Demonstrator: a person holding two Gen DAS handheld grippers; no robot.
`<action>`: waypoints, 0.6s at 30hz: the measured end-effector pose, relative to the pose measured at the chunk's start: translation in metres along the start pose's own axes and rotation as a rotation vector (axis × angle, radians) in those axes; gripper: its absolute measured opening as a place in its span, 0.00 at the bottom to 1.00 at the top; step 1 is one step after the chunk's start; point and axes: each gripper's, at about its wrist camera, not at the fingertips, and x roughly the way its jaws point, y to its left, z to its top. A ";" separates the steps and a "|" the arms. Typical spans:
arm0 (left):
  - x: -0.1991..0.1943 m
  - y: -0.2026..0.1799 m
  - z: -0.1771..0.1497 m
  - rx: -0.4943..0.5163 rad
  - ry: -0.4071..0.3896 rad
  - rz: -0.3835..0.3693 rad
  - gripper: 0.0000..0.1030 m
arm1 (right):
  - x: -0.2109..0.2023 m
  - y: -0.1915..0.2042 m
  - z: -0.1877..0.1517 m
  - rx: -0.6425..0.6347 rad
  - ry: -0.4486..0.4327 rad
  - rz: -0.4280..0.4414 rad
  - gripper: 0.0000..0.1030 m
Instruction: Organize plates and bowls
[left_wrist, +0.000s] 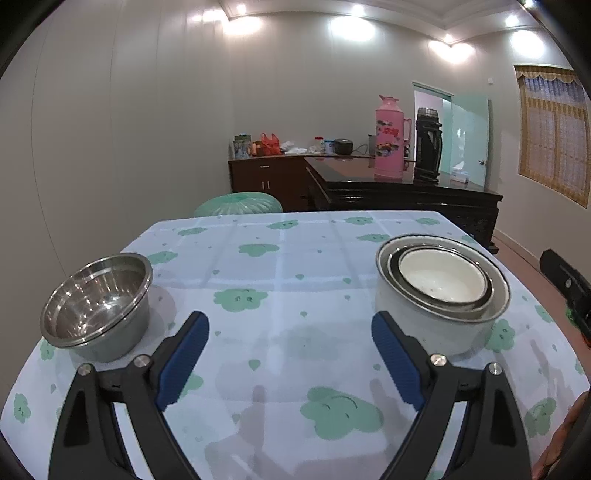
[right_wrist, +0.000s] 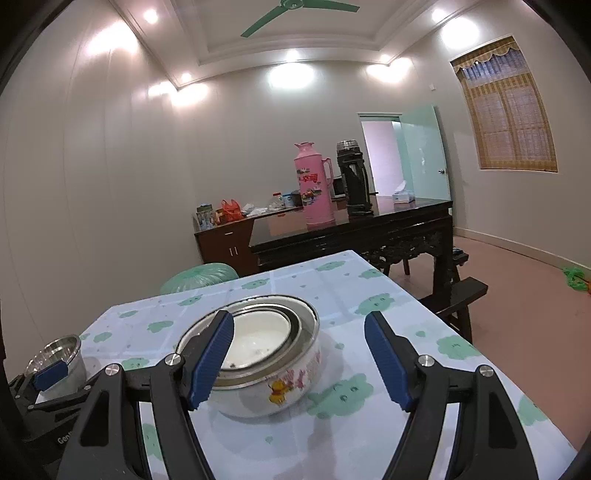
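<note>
A steel bowl (left_wrist: 98, 306) stands at the table's left edge; it also shows in the right wrist view (right_wrist: 59, 354). A stack of nested bowls (left_wrist: 441, 291), white outside with steel and white ones inside, stands at the right; in the right wrist view (right_wrist: 273, 354) it carries a cartoon print. My left gripper (left_wrist: 290, 325) is open and empty above the cloth between the two. My right gripper (right_wrist: 299, 325) is open and empty, its left finger (right_wrist: 212, 354) over the stack's near rim. The left gripper (right_wrist: 50, 374) shows at the far left there.
The table (left_wrist: 280, 266) has a white cloth with green clouds. Behind it are a green stool (left_wrist: 238, 203), a dark wooden table (left_wrist: 406, 188) with a pink flask (left_wrist: 389, 138) and a black flask (left_wrist: 428, 146), and a bench (right_wrist: 456, 295) at the right.
</note>
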 end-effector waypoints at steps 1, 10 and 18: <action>-0.001 0.000 -0.001 0.000 0.002 -0.004 0.89 | -0.002 -0.001 -0.001 0.001 0.004 -0.004 0.73; -0.011 -0.003 -0.010 0.012 -0.008 -0.031 0.89 | -0.028 0.004 -0.012 -0.038 -0.027 -0.039 0.73; -0.021 -0.006 -0.019 0.034 -0.100 0.007 0.89 | -0.051 0.018 -0.018 -0.113 -0.092 -0.082 0.73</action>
